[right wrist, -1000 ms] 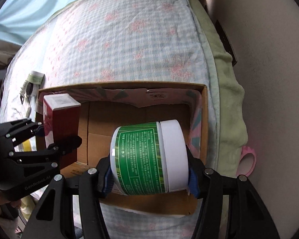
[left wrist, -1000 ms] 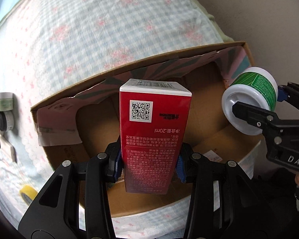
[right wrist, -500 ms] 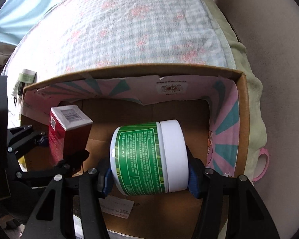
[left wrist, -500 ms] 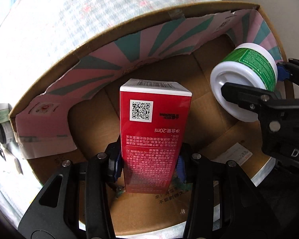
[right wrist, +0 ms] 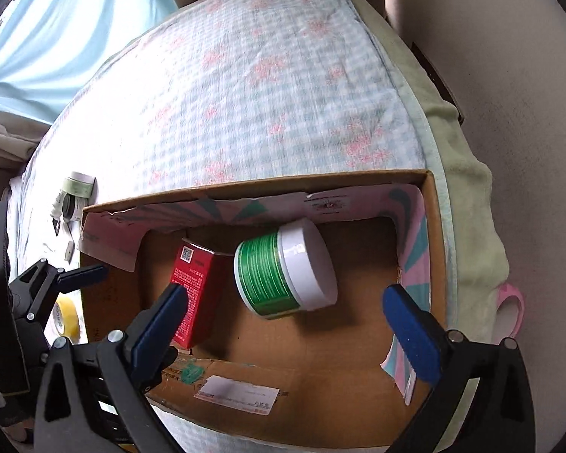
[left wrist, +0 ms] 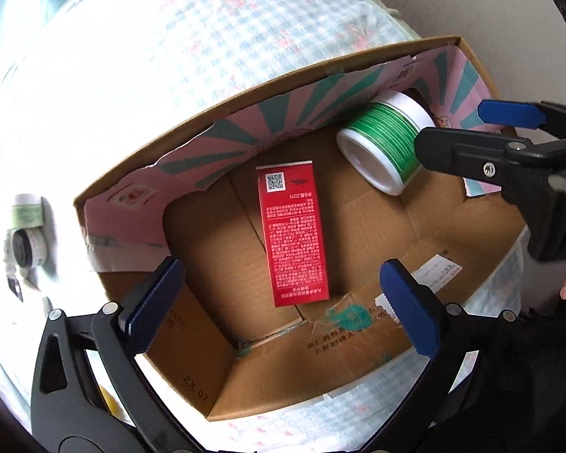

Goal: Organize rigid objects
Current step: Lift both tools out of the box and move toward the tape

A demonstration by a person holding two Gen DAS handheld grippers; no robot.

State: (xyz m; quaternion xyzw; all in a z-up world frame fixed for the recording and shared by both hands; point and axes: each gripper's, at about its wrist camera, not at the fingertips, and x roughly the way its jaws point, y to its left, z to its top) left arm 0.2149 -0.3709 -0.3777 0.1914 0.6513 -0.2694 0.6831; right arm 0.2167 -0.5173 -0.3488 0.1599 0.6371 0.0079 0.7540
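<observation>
Left gripper (left wrist: 283, 302) wide open, jaws just opened, nothing in them. Right gripper (right wrist: 286, 317) same. Red box (left wrist: 294, 234) lies flat on cardboard box (left wrist: 320, 385) floor. Green jar (right wrist: 286, 268) on its side beside it, near back wall.

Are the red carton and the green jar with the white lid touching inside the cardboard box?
Apart. The left wrist view shows bare cardboard floor between the red carton and the green jar.
</observation>
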